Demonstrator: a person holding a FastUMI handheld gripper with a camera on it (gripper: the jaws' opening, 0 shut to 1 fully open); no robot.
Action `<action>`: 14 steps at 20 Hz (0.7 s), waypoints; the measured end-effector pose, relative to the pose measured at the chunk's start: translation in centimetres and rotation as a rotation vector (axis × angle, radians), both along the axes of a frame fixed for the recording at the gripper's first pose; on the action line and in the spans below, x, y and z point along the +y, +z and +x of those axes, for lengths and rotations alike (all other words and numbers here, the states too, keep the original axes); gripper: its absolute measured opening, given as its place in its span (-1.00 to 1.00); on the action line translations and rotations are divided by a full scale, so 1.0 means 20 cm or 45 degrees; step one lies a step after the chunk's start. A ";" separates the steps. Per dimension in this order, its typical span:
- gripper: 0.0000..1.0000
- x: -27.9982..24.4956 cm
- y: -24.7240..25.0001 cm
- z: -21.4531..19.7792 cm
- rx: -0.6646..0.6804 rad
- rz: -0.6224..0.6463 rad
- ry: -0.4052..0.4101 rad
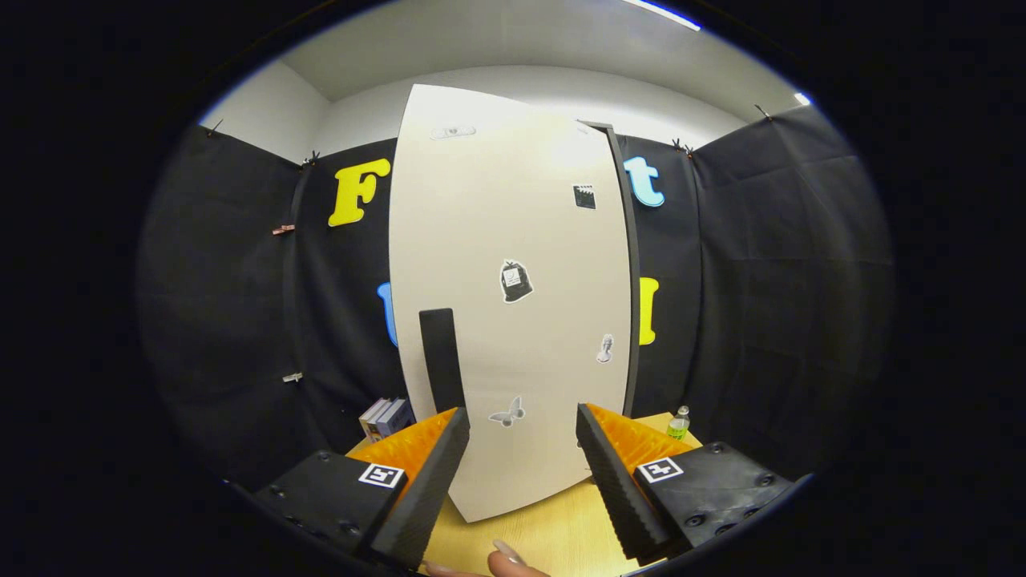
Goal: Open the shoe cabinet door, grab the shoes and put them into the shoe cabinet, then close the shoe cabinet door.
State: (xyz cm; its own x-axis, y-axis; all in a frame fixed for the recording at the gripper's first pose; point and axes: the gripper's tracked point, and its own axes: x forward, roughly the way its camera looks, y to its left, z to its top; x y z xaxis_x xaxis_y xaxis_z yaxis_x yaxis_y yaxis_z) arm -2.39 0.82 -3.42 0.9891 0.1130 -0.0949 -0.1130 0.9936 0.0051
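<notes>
The shoe cabinet's white door, dotted with small stickers, stands upright on the wooden table just beyond my fingers. Its left edge carries a tall black handle and looks swung toward me; the dark cabinet frame shows along its right edge. The inside of the cabinet is hidden. My gripper is open, both fingers low in front of the door with nothing between them. The left fingertip sits right below the handle, apart from it.
A few books stand on the table behind the door's left side. A small green-labelled bottle stands at its right. Light wooden tabletop lies under my fingers. A person's fingertip shows near me. Black cloth walls close in all round.
</notes>
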 end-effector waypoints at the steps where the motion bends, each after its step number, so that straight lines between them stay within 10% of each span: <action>1: 0.81 0.00 0.00 0.00 -0.002 -0.001 -0.004; 14: 0.96 0.01 0.01 0.03 -0.003 0.003 -0.007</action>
State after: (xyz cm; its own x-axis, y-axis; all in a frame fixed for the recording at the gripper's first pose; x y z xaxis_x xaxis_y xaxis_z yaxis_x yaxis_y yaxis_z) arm -1.72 1.03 -3.30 0.9899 0.1074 -0.0925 -0.1072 0.9942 0.0075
